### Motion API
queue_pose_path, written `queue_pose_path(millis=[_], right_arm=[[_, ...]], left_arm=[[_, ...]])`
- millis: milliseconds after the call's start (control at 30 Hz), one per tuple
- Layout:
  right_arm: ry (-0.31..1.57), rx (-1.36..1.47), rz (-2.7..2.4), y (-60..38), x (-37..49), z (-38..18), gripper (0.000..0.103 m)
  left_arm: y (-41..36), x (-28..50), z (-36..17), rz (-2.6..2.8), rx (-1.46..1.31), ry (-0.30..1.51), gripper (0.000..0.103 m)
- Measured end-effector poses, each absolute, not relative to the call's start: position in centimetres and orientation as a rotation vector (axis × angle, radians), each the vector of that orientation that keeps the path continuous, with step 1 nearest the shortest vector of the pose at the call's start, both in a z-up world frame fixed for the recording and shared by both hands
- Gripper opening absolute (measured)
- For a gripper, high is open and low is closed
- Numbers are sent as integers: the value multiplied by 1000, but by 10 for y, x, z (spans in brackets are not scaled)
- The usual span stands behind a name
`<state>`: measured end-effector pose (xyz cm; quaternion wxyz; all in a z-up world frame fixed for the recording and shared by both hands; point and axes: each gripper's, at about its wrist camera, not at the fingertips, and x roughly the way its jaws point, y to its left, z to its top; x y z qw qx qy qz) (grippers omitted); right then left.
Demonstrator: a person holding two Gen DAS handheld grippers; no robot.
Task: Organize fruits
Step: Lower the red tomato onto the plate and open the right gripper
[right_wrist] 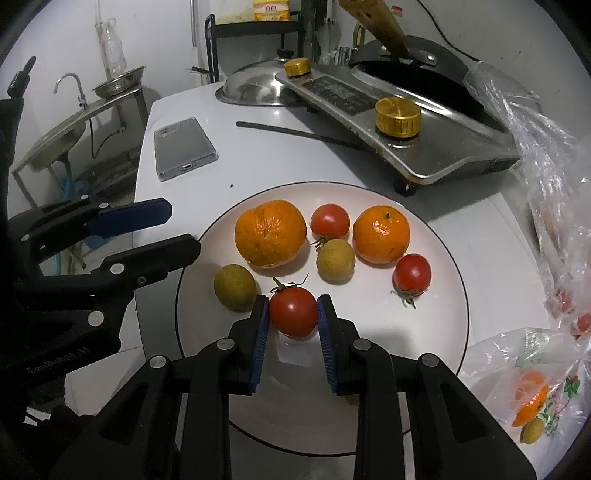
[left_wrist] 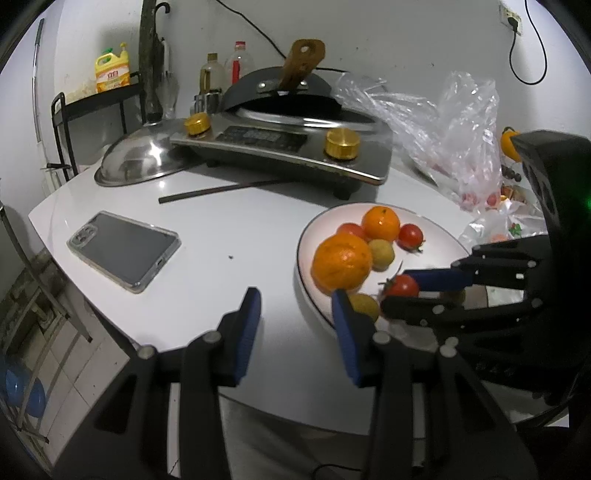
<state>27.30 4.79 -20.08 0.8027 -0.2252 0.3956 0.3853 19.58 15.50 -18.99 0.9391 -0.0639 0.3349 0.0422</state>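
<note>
Nearest the right wrist camera, the right gripper (right_wrist: 292, 314) has its blue-padded black fingers clamped on a small red cherry tomato with a green stalk (right_wrist: 293, 311), held low over the near part of the round white plate with a thin dark rim (right_wrist: 436, 332). In the left wrist view the same tomato (left_wrist: 402, 286) sits between those pads at the plate's near edge.

The left gripper (left_wrist: 295, 306) holds nothing; its blue pads stand partly apart over the bare white table (left_wrist: 229, 229), just left of the plate, the right-hand pad overlapping the rim.

On the plate lie a large wrinkled orange mandarin (right_wrist: 270, 232), a smoother orange mandarin (right_wrist: 381, 234), two more red cherry tomatoes (right_wrist: 330, 220) (right_wrist: 412, 274), and two dull yellow-green round fruits, one near the centre (right_wrist: 335, 260) and one near the left edge (right_wrist: 235, 287), just beside the held tomato.

Beyond the plate sits a steel induction cooker with two brass-coloured knobs (right_wrist: 398, 116) carrying a black wok with a wooden handle (right_wrist: 380, 22), a steel domed lid (right_wrist: 255, 88), a dark chopstick (right_wrist: 295, 133), and a smartphone in a clear case (right_wrist: 184, 147). Crumpled clear plastic bags (right_wrist: 550, 177) to the right hold more fruit.

A yellow jug (left_wrist: 112, 70) on a black rack bears a red label; its writing is too small to read. Faint embossed lettering on the left gripper's body is also illegible.
</note>
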Motion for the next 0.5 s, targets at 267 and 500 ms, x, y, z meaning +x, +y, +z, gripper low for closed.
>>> queue_pose_path(millis=[267, 500], right_arm=[[852, -482, 831, 50, 273, -202, 28], [842, -481, 828, 47, 271, -197, 31]], left_arm=[[155, 195, -190, 87, -129, 686, 41], [151, 193, -188, 86, -122, 681, 41]])
